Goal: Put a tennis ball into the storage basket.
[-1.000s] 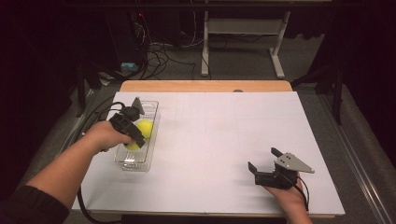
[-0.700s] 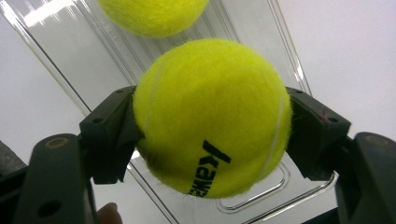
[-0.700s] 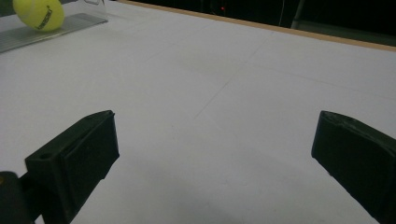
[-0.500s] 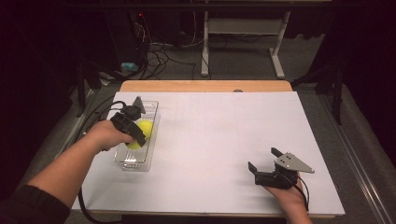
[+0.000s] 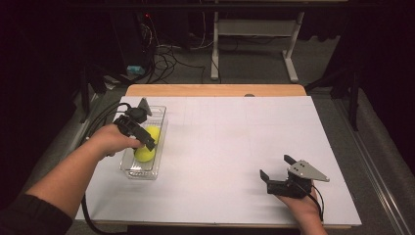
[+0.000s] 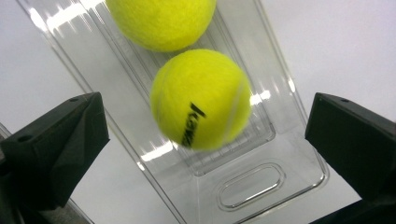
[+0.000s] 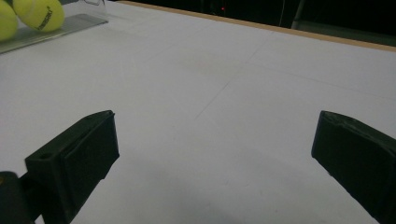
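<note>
A clear plastic tray (image 5: 128, 169) lies at the table's left with two yellow tennis balls in it. The nearer ball (image 6: 201, 98) has black lettering and rests on the tray floor (image 6: 252, 186). The second ball (image 6: 161, 21) touches it from beyond. My left gripper (image 5: 146, 141) hovers over the tray. Its jaws have just been opening and now stand wide on either side of the lettered ball, touching nothing. My right gripper (image 5: 274, 165) rests low at the front right, open, with only bare white table between its jaws (image 7: 215, 119). It sees both balls (image 7: 39, 14) far off.
White paper (image 5: 235, 147) covers the table, with a wooden strip (image 5: 215, 90) along the far edge. A black cable (image 5: 100, 122) trails off the left side from the left gripper. Beyond the table stand a desk frame (image 5: 254, 34) and floor cables.
The left gripper's jaws have spread apart above the tray, and the ball under them now lies free in it. The right hand has stayed put.
</note>
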Available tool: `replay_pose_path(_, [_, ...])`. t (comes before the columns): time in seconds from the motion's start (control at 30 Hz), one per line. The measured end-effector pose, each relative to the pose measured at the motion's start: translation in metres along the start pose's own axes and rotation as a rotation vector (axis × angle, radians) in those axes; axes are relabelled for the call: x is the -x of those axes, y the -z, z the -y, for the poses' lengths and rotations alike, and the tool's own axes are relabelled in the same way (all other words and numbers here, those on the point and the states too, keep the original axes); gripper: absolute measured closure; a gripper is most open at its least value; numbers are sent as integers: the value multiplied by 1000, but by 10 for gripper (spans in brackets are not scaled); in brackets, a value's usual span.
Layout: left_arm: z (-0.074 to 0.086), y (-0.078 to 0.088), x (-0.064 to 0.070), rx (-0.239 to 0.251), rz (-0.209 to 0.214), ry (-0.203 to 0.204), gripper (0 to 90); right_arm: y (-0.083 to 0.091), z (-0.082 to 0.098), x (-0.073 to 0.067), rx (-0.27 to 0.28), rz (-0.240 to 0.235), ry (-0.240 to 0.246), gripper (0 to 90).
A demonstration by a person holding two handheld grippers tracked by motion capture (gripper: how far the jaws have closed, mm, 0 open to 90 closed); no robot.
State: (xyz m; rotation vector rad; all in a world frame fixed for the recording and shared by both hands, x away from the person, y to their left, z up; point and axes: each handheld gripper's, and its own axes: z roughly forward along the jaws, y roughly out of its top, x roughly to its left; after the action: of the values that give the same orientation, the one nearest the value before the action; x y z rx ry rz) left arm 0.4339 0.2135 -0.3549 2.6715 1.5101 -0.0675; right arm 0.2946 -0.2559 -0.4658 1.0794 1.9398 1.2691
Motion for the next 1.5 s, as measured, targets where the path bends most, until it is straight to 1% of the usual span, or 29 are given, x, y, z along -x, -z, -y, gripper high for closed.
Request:
replay_pose_path(0.17, [-1, 0, 1, -7, 10, -3, 6, 0, 0, 0, 1, 0, 1, 7])
replay_pose_path(0.3, [-2, -1, 3, -14, 6, -8, 6, 0, 0, 0, 2, 0, 0, 8])
replay_pose_path(0.33, [-2, -1, 3, -9, 6, -9, 6, 0, 0, 0, 1, -1, -2, 8])
replay_pose_path(0.37, [-3, -1, 4, -16, 10, -12, 6, 0, 0, 0, 0, -1, -1, 8])
replay_pose_path(0.5, [-4, -2, 6, -16, 5, -14, 6, 0, 0, 0, 1, 0, -1, 8])
replay_pose_path(0.63, [-5, -2, 7, -9, 8, -13, 6, 0, 0, 0, 1, 1, -1, 7])
replay_pose_path(0.77, [-7, -2, 11, -9, 13, -21, 6, 0, 0, 0, 2, 0, 2, 8])
replay_pose_path(0.93, [-12, -4, 22, -2, 15, -41, 6, 0, 0, 0, 2, 0, 0, 8])
replay_pose_path(1.03, [-16, -6, 30, -11, 14, -57, 6, 0, 0, 0, 2, 0, 4, 8])
replay_pose_path(1.2, [-24, -8, 43, -12, 15, -80, 6, 0, 0, 0, 2, 0, 3, 7])
replay_pose_path(1.27, [-26, -10, 49, -5, 16, -89, 6, 0, 0, 0, 2, 0, 3, 8])
replay_pose_path(1.3, [-27, -10, 52, -11, 20, -98, 6, 0, 0, 0, 2, 1, 3, 8])
replay_pose_path(1.5, [-34, -12, 72, -8, 29, -131, 6, 0, 0, 0, 2, 0, 4, 8])
